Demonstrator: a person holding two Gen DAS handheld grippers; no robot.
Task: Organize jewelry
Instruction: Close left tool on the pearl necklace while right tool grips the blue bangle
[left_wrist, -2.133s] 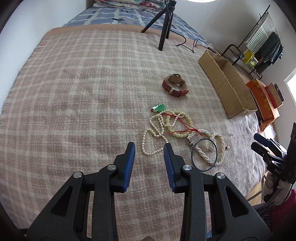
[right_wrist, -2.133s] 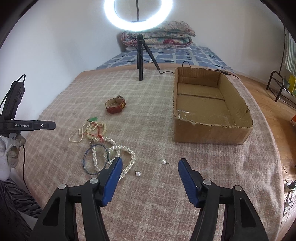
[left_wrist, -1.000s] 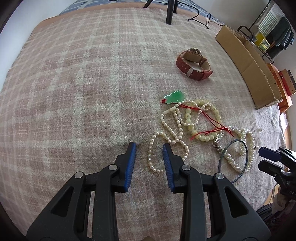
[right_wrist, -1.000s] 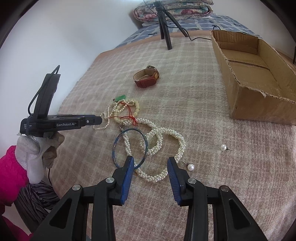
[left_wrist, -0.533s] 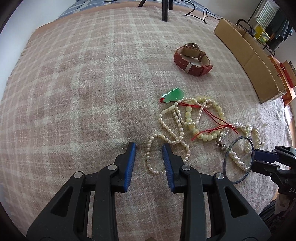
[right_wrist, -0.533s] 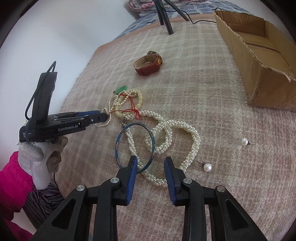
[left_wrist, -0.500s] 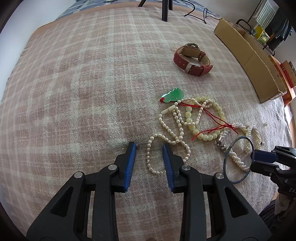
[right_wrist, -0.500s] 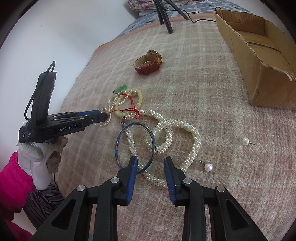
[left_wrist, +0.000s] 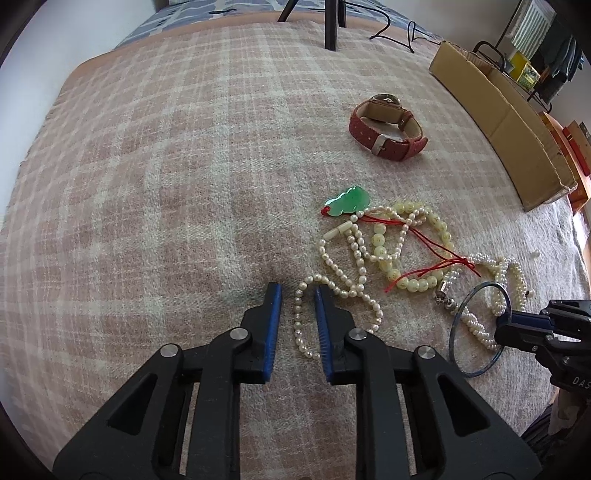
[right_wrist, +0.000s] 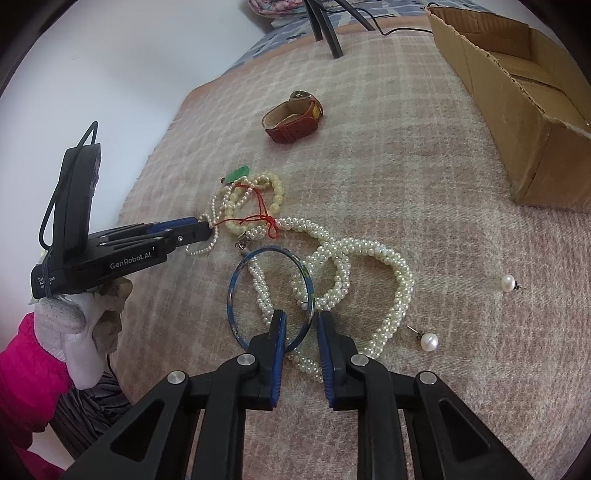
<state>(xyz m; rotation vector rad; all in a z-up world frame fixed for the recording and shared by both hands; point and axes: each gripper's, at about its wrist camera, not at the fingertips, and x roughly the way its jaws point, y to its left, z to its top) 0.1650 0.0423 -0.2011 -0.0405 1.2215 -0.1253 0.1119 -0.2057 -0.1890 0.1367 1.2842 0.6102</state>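
A thin pearl necklace (left_wrist: 334, 258) lies tangled with a green pendant (left_wrist: 349, 201), red cord and a yellowish bead bracelet (left_wrist: 417, 284) on the plaid blanket. My left gripper (left_wrist: 297, 295) points down over its near loop. Its jaws are closing, with the strand between them and a gap still showing on both sides. My right gripper (right_wrist: 301, 321) straddles the near rim of a blue bangle (right_wrist: 236, 273), which lies over a thick twisted pearl rope (right_wrist: 369, 251). Its jaws are closing too, and the pads stand clear of the rim.
A red-strapped watch (left_wrist: 384, 125) sits farther back. Two pearl stud earrings (right_wrist: 429, 341) (right_wrist: 508, 283) lie to the right. An open cardboard box (right_wrist: 517, 110) stands at the right, with a tripod leg (left_wrist: 332, 22) at the back. A gloved hand (right_wrist: 74, 325) holds the left gripper.
Both grippers have narrowed their jaws. The right gripper has sunk closer to the bangle, whose rim now lies between its jaws. The left gripper has stayed over the pearl loop.
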